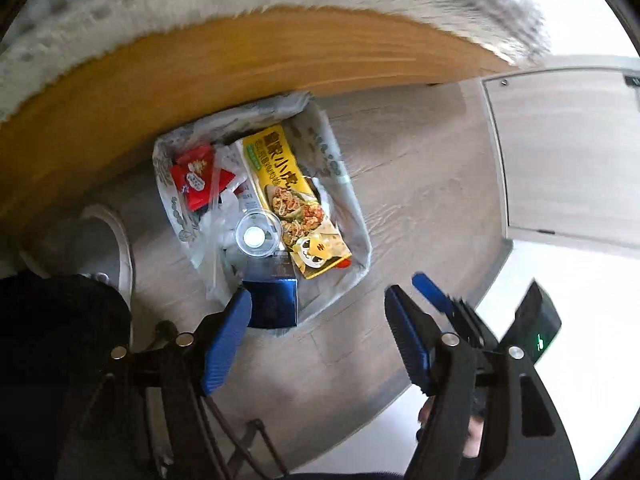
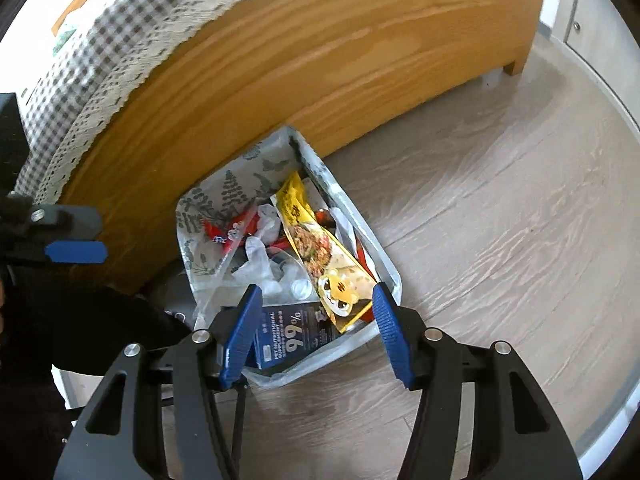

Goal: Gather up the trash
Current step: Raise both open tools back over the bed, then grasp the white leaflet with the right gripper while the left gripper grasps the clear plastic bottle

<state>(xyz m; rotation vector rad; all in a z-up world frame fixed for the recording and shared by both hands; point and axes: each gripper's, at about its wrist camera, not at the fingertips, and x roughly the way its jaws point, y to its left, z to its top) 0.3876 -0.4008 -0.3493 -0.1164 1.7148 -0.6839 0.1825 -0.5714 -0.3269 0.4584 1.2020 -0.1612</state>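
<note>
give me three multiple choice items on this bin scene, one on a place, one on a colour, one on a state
1. Where does the trash bin stand?
A. on the floor beside the wooden furniture
B. on the checked cloth
C. on a chair

2. What colour is the large snack packet in the bin?
A. green
B. yellow
C. white

3. How are the left tongs?
A. shut on the packet
B. shut on a cup
C. open, holding nothing

Answers:
1 A, the bin sits on the grey floor against the wooden furniture.
2 B, the packet's face is yellow.
3 C, the blue pads stand apart with only floor between them.
</note>
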